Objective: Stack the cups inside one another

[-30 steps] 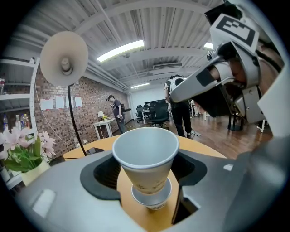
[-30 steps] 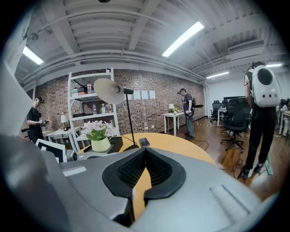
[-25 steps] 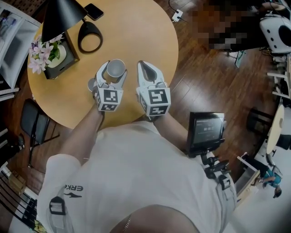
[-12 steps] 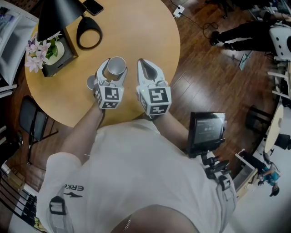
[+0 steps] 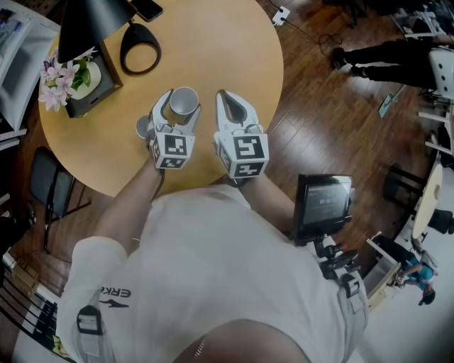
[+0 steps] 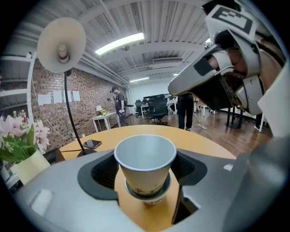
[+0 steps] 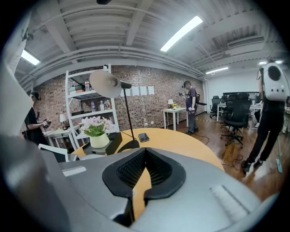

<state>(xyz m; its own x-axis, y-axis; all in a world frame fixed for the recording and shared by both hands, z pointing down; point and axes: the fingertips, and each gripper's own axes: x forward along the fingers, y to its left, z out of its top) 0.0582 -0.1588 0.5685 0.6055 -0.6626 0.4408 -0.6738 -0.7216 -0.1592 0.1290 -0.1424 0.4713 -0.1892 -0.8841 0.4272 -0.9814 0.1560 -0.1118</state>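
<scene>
A white paper cup (image 5: pixel 183 102) stands upright on the round wooden table (image 5: pixel 227 49), between the fingers of my left gripper (image 5: pixel 181 101). In the left gripper view this cup (image 6: pixel 145 163) sits nested inside a second cup (image 6: pixel 150 194), whose rim rings its lower part. My left gripper (image 6: pixel 145 156) is shut on the nested cup, both pads against its sides. Another small grey cup (image 5: pixel 143 127) stands just left of that gripper, partly hidden. My right gripper (image 5: pixel 223 99) hovers beside it on the right, shut and empty (image 7: pixel 144 158).
A black lamp (image 5: pixel 92 25) with its round base (image 5: pixel 140 48), a phone (image 5: pixel 147 10) and a potted flower (image 5: pixel 71 74) stand at the table's far left. A chair (image 5: pixel 46 188) is left of the table. A screen on a stand (image 5: pixel 323 205) is at the right.
Both grippers and the cups keep their places. Only the head view has shifted slightly and a person in the background has moved.
</scene>
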